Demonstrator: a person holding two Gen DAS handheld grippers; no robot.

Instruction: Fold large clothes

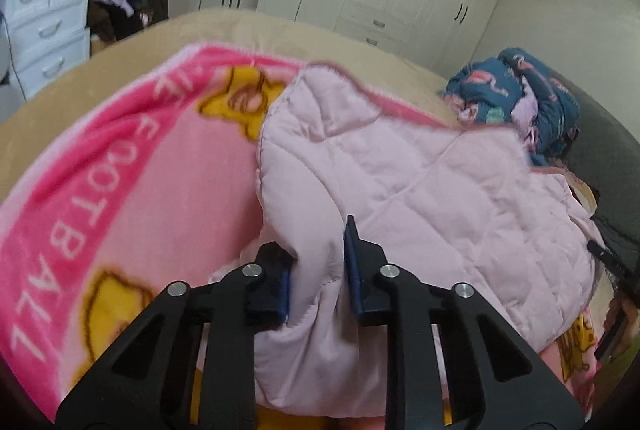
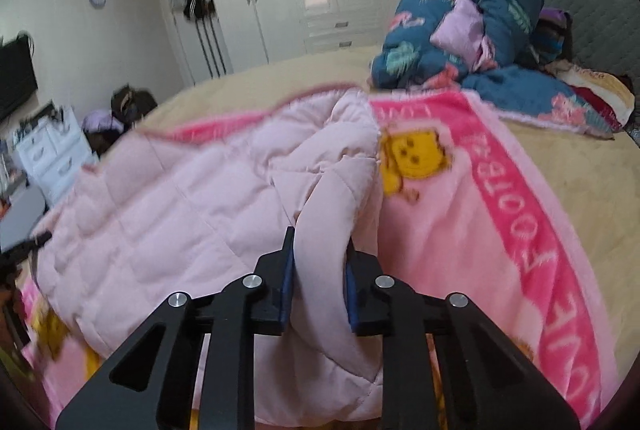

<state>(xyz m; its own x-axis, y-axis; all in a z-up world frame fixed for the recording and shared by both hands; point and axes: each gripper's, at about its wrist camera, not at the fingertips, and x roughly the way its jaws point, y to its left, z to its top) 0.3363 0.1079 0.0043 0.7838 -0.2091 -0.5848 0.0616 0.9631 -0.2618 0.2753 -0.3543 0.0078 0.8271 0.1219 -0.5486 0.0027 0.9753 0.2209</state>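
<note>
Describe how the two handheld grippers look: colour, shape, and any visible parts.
The left gripper and right gripper look alike: matte black angular linkage arms with triangular cut-outs, round silver pivot bolts, and flat black fingers faced with dark blue pads. No cables, markings or sleeves show.

My black tongs (image 1: 318,270) carry blue pads (image 2: 288,286). The quilted jacket (image 1: 420,190) is pale pink. At nine o'clock, a hot-pink blanket (image 1: 120,170) shows white lettering and yellow cartoons. The bed (image 2: 580,190) is tan; at one o'clock, a teal flamingo-print quilt (image 2: 460,30).
</note>
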